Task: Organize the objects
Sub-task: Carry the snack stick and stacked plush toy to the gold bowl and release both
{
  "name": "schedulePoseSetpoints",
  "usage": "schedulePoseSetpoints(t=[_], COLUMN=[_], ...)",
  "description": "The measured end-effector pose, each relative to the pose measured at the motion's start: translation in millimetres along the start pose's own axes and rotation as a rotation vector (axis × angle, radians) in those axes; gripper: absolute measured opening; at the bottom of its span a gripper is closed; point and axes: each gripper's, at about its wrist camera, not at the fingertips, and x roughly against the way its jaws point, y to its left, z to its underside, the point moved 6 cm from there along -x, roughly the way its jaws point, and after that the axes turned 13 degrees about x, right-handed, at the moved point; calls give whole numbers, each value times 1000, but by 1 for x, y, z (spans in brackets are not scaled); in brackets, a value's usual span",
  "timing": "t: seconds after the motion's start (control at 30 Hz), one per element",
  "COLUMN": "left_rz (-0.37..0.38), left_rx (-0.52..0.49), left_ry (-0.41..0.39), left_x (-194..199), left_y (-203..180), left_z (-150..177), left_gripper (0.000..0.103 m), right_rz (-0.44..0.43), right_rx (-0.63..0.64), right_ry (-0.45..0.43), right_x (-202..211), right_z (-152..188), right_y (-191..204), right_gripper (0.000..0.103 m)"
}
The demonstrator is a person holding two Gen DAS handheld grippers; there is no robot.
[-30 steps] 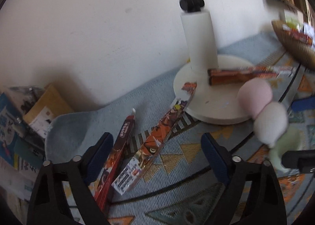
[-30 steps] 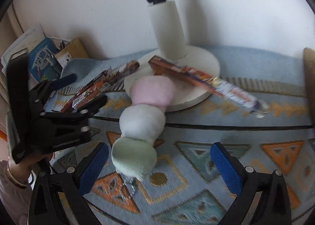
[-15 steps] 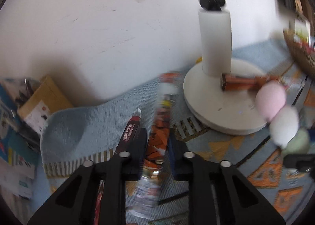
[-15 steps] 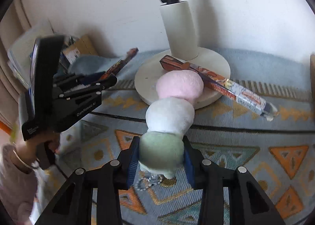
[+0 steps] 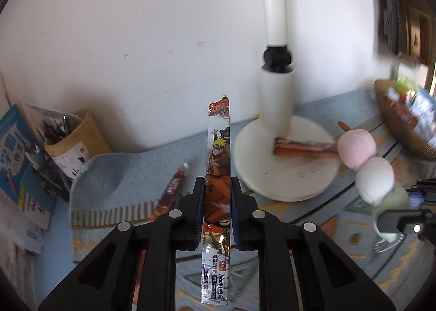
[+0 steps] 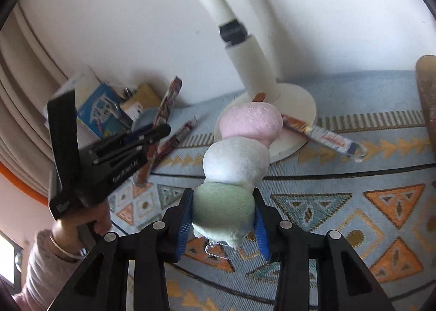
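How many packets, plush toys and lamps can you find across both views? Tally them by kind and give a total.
Packets: 3 (one packet is in the left claw)
Plush: 1 (in the right claw)
Lamp: 1
Total: 5

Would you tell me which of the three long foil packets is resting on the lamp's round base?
The orange-brown packet against the lamp post; the Naruto-print packet is clamped in the left jaws, and the red packet lies on the mat.
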Motion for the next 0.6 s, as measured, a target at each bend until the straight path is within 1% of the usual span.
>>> schedulePoseSetpoints(t=[0.1, 0.2, 0.3, 0.37, 0.6], left_rz=[39, 102, 138, 186, 304], left_rx=[20, 42, 32, 43, 51], left_ry=[-8, -31, -35, -33, -38], left_x=[14, 16, 29, 34, 52], left_y=[-15, -40, -68, -84, -159], left_z=[-7, -12, -20, -26, -48], left_gripper=[14, 14, 14, 14, 14], right_rz=[4, 15, 30, 38, 93], right_rx=[-20, -28, -37, -45, -100], right_ry=[-33, -64, -98, -124, -204], right_x=[19, 40, 64, 80, 147], right_z=[-5, -11, -15, -18, -21], right_y=[-6, -16, -25, -31, -73], right_gripper=[40, 40, 40, 40, 40])
